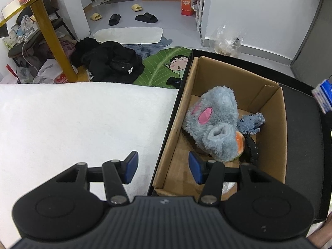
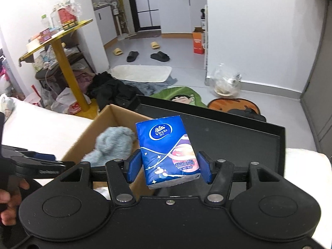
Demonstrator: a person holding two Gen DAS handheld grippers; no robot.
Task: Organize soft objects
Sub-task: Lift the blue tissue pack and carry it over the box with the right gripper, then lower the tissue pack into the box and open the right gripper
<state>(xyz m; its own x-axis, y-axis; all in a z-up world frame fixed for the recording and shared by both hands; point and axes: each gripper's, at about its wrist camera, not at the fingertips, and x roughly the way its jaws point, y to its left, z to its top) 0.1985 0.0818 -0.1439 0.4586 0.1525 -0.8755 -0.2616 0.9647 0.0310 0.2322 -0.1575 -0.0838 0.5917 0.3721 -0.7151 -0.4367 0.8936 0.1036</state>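
Gripping the tissue pack [image 2: 169,151] between its pads, the right hand-held gripper [image 2: 169,169] holds it above the black tray [image 2: 238,137], likely bound for the cardboard box [image 1: 269,124]. Left hand-held gripper [image 1: 164,169] hangs open, empty, over the box's edge.

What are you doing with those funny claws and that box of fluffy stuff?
A person is tidying soft things into a cardboard box that sits in a black tray. The right claw grips a blue tissue pack and holds it above the tray, beside the box. The left claw is open and empty, over the box's near edge. A fluffy grey plush and a small blue fabric toy already lie inside the box.
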